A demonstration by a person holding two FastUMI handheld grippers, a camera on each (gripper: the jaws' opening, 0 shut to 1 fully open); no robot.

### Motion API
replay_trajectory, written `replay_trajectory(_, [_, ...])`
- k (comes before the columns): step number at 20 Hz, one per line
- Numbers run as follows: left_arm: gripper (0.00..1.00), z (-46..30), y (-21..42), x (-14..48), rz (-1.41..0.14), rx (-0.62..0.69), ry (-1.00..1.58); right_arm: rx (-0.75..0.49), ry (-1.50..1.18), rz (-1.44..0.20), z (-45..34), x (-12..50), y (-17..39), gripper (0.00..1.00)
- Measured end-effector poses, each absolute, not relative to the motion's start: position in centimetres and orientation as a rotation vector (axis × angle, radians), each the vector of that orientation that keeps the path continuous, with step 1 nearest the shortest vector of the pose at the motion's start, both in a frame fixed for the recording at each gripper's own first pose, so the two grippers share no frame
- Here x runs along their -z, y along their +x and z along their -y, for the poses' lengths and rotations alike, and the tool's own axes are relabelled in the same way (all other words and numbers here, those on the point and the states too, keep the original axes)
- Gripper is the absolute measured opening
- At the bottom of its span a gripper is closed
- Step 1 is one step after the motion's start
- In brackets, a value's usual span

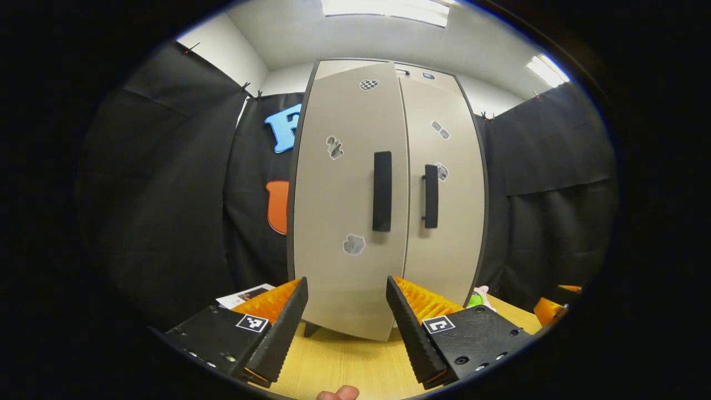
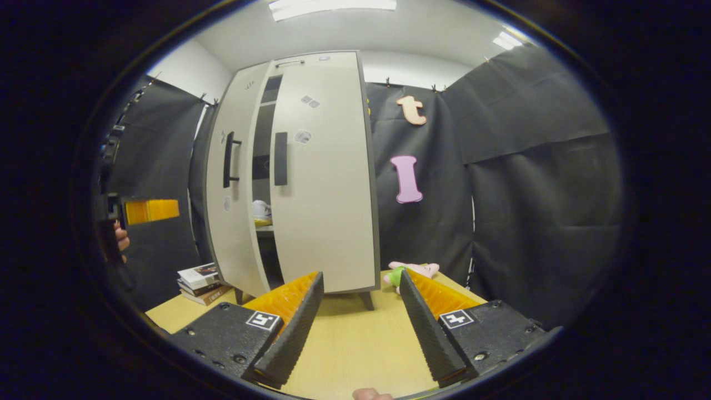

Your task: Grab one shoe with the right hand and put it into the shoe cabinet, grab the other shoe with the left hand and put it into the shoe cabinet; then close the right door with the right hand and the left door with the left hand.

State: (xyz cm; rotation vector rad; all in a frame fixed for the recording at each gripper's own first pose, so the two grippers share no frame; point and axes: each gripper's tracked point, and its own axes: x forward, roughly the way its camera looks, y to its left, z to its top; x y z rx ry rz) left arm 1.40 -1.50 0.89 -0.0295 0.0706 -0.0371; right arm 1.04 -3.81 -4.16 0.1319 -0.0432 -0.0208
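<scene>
Cabinet [image 2: 300, 183] upright on the table [image 2: 355, 344], left door [image 2: 233, 183] ajar, right door [image 2: 325, 183] nearly flush. Shoe [image 2: 260, 209] on a shelf inside the gap. Books [image 2: 200, 282] left of cabinet, plush toy [image 2: 414, 271] right. Left gripper [image 1: 347, 308] and right gripper [image 2: 361, 303] facing cabinet, fingers wide, holding nothing.

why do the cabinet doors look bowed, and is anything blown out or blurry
Left gripper view: fisheye bends the cabinet doors outward; ceiling lights are blown out. Right gripper view: the cabinet leans and curves the same way, the ceiling panel glares white; both views look sharp, with soft shadows beneath the handles.
</scene>
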Motion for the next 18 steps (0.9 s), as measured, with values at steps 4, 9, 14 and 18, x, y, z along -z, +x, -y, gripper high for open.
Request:
replay_trajectory(4, [0.86,2.6,-2.4,4.0,-0.131,0.039,-0.018,0.001,0.132,0.020,2.7,5.0,-0.1,0.90])
replay_trajectory(9, [0.86,3.1,-4.9,6.4,-0.177,0.035,-0.047,-0.008,0.114,0.005,1.9,6.0,-0.9,0.90])
replay_trajectory(14, [0.86,1.6,-4.9,6.1,-0.176,-0.009,-0.076,-0.010,0.108,-0.001,1.7,6.3,-1.6,0.90])
replay_trajectory(18, [0.86,0.4,-4.6,6.0,-0.166,-0.035,-0.057,-0.008,0.113,-0.008,1.9,6.3,-1.6,0.90])
